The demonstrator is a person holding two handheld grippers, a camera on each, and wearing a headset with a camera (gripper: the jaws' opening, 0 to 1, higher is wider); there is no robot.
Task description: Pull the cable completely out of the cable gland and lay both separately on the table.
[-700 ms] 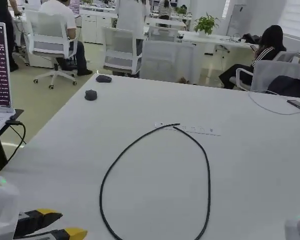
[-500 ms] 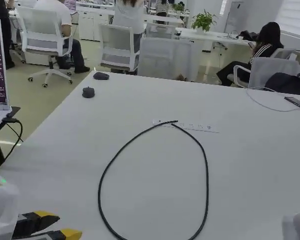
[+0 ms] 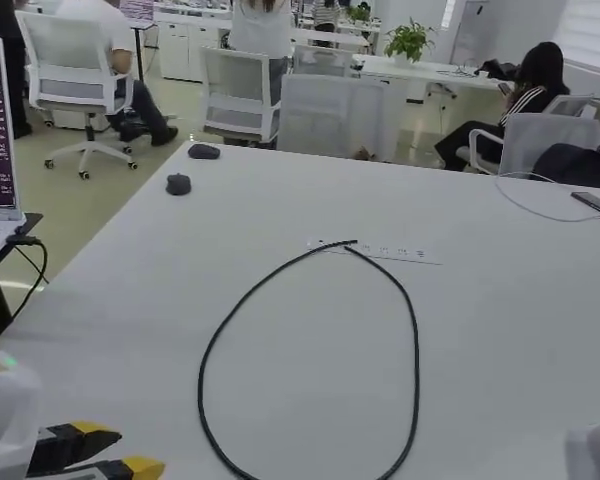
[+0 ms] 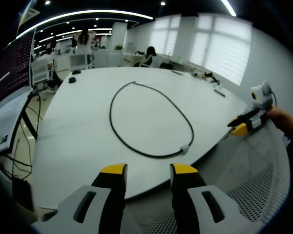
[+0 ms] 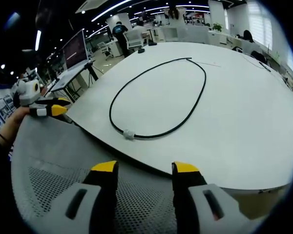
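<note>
Well, in the head view the black cable [image 3: 417, 345] lies in a wide loop on the white bench [image 3: 520, 330], and our left hand-held gripper [image 3: 140, 450] sits at the near edge, well apart from it. In the left gripper view its jaws stand moderately apart with nothing between them. The small pale cable gland [image 4: 184, 148] sits on the nearest arc of the loop, with the cable threaded through it. In the right gripper view the right hand-held gripper [image 5: 145, 168] is likewise parted and empty, short of the bench edge. We judge the reach not yet begun. To do it well, we should pinch the gland squarely with one hand-held gripper, take the cable just beside it with the other, and draw straight along the cable's line, regripping as the long length feeds through.
</note>
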